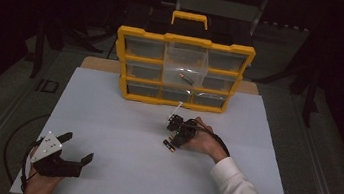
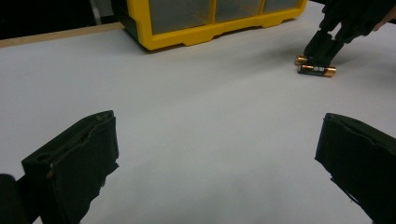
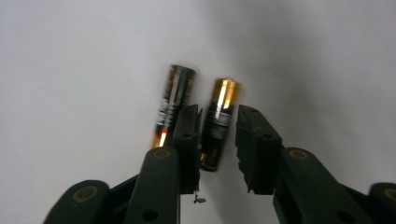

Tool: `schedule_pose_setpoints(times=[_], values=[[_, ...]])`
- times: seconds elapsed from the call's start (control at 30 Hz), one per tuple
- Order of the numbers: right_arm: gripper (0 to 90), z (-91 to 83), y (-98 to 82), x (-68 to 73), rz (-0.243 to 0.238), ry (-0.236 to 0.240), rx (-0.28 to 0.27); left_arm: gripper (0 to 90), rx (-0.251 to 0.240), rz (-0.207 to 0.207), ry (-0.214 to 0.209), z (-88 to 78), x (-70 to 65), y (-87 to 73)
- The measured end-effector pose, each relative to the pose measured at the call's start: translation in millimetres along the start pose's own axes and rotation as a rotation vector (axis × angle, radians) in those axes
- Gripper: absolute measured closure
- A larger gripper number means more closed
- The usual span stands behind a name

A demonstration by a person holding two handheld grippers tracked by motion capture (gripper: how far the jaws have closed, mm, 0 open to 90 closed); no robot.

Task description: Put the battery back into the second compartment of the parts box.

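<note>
Two black-and-gold cylindrical batteries lay side by side on the white table top [image 1: 119, 140], a little near of the yellow plastic organiser with clear drawers [image 1: 182, 70]. I had brought my right gripper [image 3: 218, 135] down over the right-hand battery [image 3: 219, 122], its jaws straddling the barrel so they could pinch it across its width. The left pad touched the casing, but a gap showed at the right pad, so I judged the grip not yet firm. That left jaw sat wedged between the pair, which kept the left-hand battery [image 3: 172, 105] out of the pinch. A third battery [image 1: 186, 78] lay in a middle drawer, likely where these belonged. My left gripper [image 1: 77, 151] rested at the near left, jaws wide apart and holding nothing, clear of the work.
</note>
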State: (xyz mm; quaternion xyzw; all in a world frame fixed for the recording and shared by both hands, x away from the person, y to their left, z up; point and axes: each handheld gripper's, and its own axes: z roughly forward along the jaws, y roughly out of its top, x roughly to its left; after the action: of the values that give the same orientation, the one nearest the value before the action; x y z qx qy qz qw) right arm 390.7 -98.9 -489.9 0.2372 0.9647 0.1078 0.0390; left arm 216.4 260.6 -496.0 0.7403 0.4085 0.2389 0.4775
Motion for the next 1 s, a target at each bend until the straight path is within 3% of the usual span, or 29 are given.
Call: schedule_pose_setpoints(times=[0.13,0.53,1.0], values=[[76.4,3.5,0.1,-1.9,-0.009,0.008,0.006,0.1,0.001,-0.001,-0.001,0.0,0.2,0.0],[76.7,2.1,0.9,-0.4,-0.029,0.002,0.016,0.1,-0.002,-0.002,0.000,-0.2,0.3,-0.1],[76.7,-45.1,7.9,8.3,-0.110,0.022,-0.045,0.1,-0.006,-0.001,-0.004,-0.4,-0.3,0.3]])
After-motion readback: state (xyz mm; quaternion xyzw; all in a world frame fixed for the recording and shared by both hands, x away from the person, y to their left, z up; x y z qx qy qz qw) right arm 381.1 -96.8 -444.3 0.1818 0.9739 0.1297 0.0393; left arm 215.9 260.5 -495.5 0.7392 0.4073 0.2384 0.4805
